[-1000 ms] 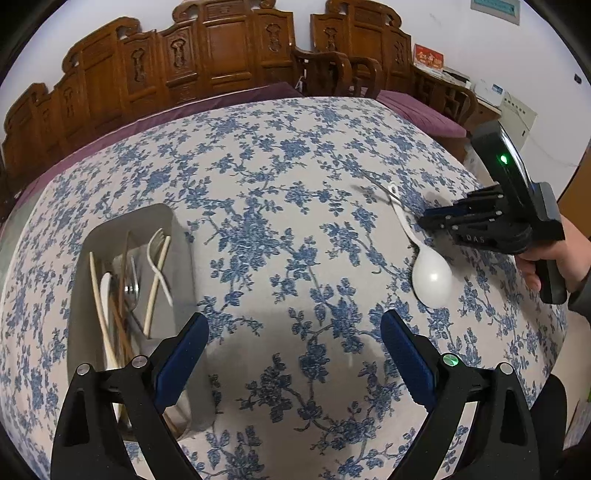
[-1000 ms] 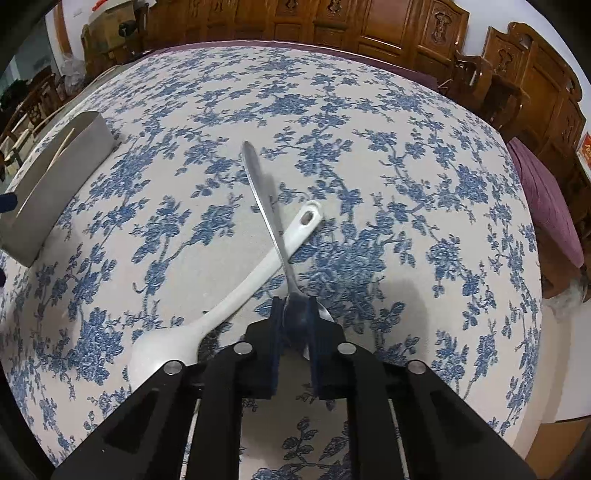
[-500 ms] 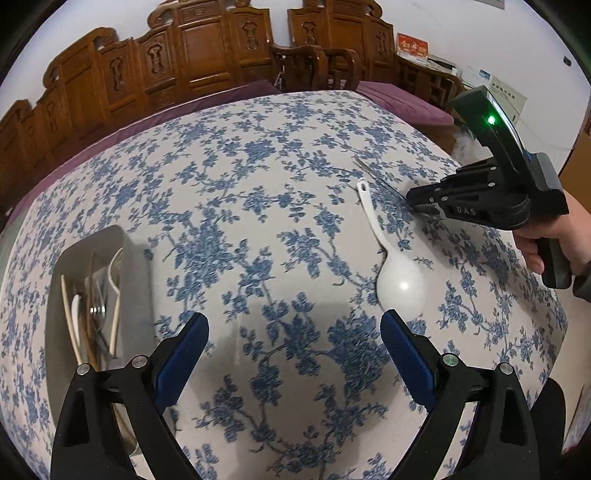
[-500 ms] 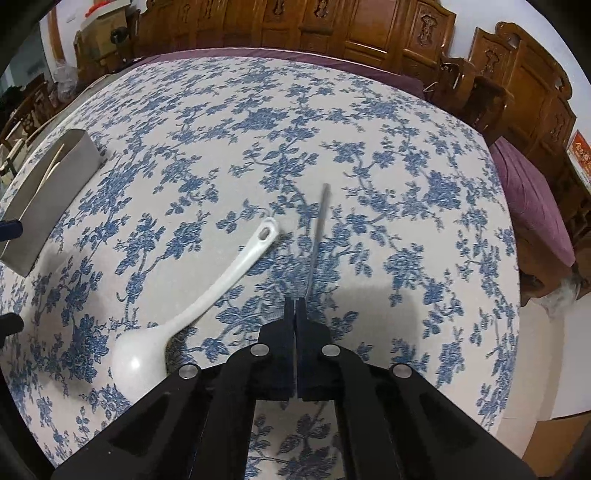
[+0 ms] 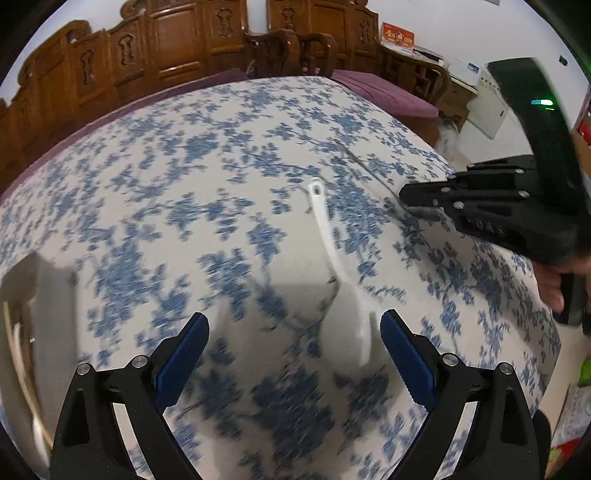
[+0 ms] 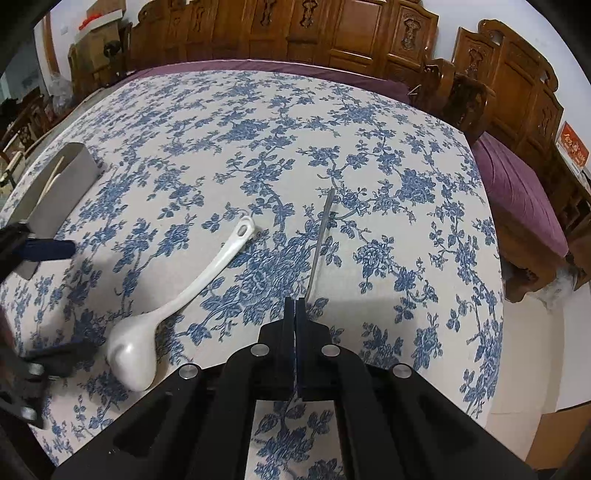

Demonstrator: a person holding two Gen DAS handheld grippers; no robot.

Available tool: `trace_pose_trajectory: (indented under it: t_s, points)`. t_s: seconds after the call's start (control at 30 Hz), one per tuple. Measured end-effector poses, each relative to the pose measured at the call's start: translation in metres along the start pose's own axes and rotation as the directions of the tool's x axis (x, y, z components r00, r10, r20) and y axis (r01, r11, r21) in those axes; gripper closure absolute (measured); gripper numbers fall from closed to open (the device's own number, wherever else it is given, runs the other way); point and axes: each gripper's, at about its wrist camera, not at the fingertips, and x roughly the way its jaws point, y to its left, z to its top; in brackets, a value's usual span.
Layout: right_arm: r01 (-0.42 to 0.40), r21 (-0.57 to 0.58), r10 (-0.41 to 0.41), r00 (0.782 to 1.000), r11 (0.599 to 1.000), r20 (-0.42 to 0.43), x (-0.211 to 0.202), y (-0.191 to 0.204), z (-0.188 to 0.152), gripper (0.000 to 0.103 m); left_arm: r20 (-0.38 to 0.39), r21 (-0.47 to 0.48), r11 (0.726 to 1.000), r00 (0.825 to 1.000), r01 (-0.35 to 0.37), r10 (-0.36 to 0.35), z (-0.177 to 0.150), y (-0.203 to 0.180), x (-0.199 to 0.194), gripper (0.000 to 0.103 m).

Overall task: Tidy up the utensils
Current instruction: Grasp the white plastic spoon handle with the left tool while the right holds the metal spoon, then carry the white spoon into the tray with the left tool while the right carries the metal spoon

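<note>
A white ceramic spoon (image 5: 334,266) lies on the blue-flowered tablecloth (image 5: 207,155), its bowl toward me. My left gripper (image 5: 293,321) is open just over that bowl, which sits nearer the right finger; the view is blurred. My right gripper (image 6: 295,306) is shut on the bowl end of a thin metal spoon (image 6: 319,243), whose handle sticks forward over the cloth. The white spoon (image 6: 207,280) is to its left, with the left gripper (image 6: 55,301) at its bowl. The right gripper (image 5: 404,194) shows at the right of the left wrist view.
A metal utensil holder (image 6: 62,184) with chopsticks and spoons stands at the table's left side, also at the left edge (image 5: 22,314). Carved wooden chairs (image 6: 369,33) ring the table. The table's edge drops off at the right (image 6: 498,295). A hand (image 5: 554,291) grips the right tool.
My left gripper has swung right from the holder to the white spoon's bowl. The right gripper closed on the metal spoon and lifted it off the white spoon's handle, turning it to point away.
</note>
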Motion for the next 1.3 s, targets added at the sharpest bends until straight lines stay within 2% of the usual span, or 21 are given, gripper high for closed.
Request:
trace_pose_trajectory:
  t_s: [0.1,0.17,0.2,0.27,0.3,0.43,0.47,0.53,0.57,0.6,0.83,1.3]
  points:
    - [-0.012,0.001,0.012,1.000,1.000,0.011,-0.006,0.001,-0.004,0.102,-0.009,-0.007,1.000,1.000,0.024,-0.024,0.008,-0.010,0.010,0.018]
    - [-0.019,0.002,0.019,1.000,1.000,0.018,-0.010,0.001,-0.006,0.102,-0.029,-0.011,1.000,0.999,0.026,-0.027,0.014,-0.016,0.018,0.029]
    - [-0.026,0.006,0.025,0.999,1.000,0.021,-0.012,0.001,-0.007,0.102,-0.038,-0.011,1.000,0.999,0.027,-0.028,0.016,-0.019,0.022,0.031]
    - [-0.038,0.009,0.038,0.999,0.999,0.031,-0.016,0.001,-0.008,0.102,-0.048,-0.011,0.999,0.998,0.038,-0.038,0.020,-0.024,0.026,0.044]
    - [-0.045,0.009,0.044,0.998,0.999,0.038,-0.018,0.001,-0.009,0.102,-0.057,-0.012,0.999,0.997,0.043,-0.043,0.021,-0.026,0.029,0.046]
    - [-0.048,0.006,0.048,0.998,0.999,0.049,-0.025,0.002,-0.010,0.102,-0.106,-0.029,0.999,0.994,0.033,-0.036,0.022,-0.026,0.041,0.068]
    - [-0.049,0.006,0.049,0.998,0.999,0.050,-0.027,0.003,-0.011,0.102,-0.107,-0.035,0.999,0.994,0.028,-0.031,0.022,-0.025,0.041,0.075]
    - [-0.049,0.007,0.049,0.997,0.999,0.052,-0.029,0.004,-0.011,0.102,-0.111,-0.041,0.999,0.993,0.031,-0.036,0.020,-0.024,0.040,0.082]
    - [-0.049,0.008,0.048,0.997,0.999,0.053,-0.030,0.005,-0.011,0.102,-0.110,-0.047,0.998,0.993,0.033,-0.038,0.020,-0.022,0.038,0.091]
    - [-0.049,0.008,0.049,0.997,0.999,0.055,-0.031,0.006,-0.011,0.102,-0.108,-0.051,0.998,0.994,0.029,-0.034,0.020,-0.021,0.036,0.094]
    - [-0.062,0.000,0.062,0.995,0.998,0.077,-0.045,0.029,-0.011,0.102,-0.068,-0.041,0.999,0.998,-0.018,0.015,0.018,-0.006,0.007,0.101]
    - [-0.063,-0.053,0.069,0.990,0.997,0.121,-0.076,0.089,0.016,0.102,0.030,-0.086,0.994,0.997,-0.070,0.073,0.014,0.045,-0.069,0.101]
